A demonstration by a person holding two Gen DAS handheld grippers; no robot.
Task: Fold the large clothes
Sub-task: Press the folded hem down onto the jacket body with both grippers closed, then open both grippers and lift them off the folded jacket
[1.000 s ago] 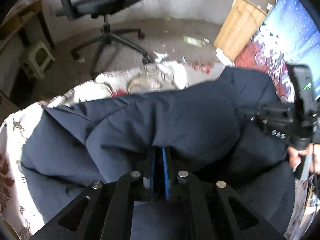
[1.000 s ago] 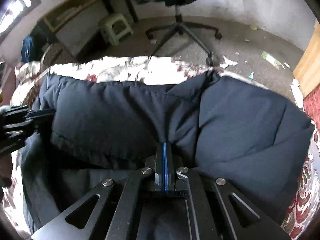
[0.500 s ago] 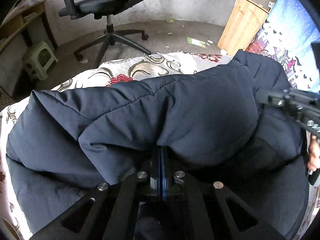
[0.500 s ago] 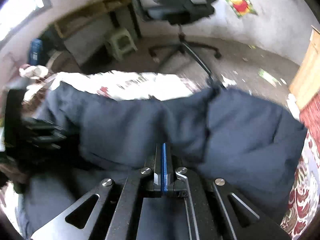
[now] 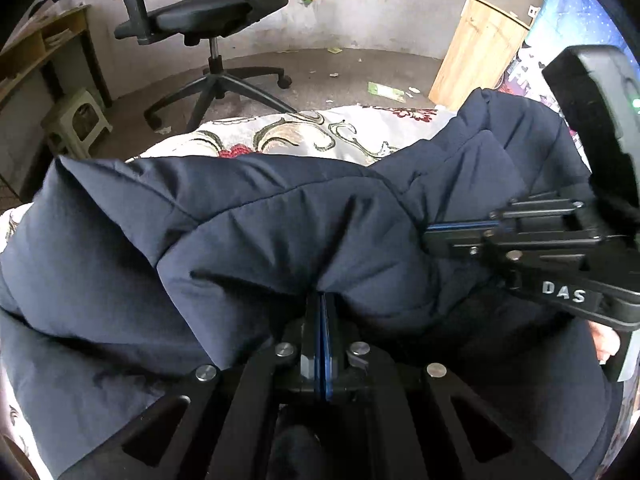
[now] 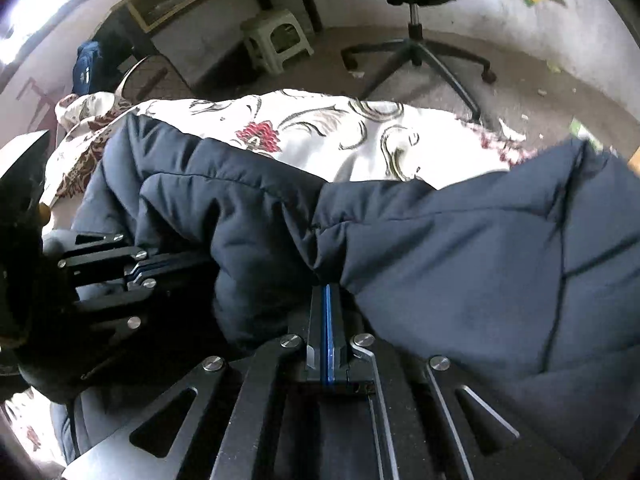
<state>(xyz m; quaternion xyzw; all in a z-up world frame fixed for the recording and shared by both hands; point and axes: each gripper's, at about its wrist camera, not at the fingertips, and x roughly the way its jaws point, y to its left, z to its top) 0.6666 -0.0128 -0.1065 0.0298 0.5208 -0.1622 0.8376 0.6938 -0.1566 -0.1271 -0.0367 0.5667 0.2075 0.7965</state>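
A dark navy padded jacket lies bunched on a floral bedspread. My left gripper is shut on a fold of the jacket, which bulges over its tips. My right gripper is shut on another fold of the jacket. The right gripper also shows in the left wrist view at the right, pinching the cloth. The left gripper shows in the right wrist view at the left. The fingertips of both are buried in cloth.
A black office chair stands on the floor beyond the bed. A pale plastic stool and a wooden desk are at the left. A wooden cabinet and a blue poster are at the right.
Both grippers have pulled the jacket's folded edge toward me. More bedspread shows beyond the jacket. The two grippers have come closer together.
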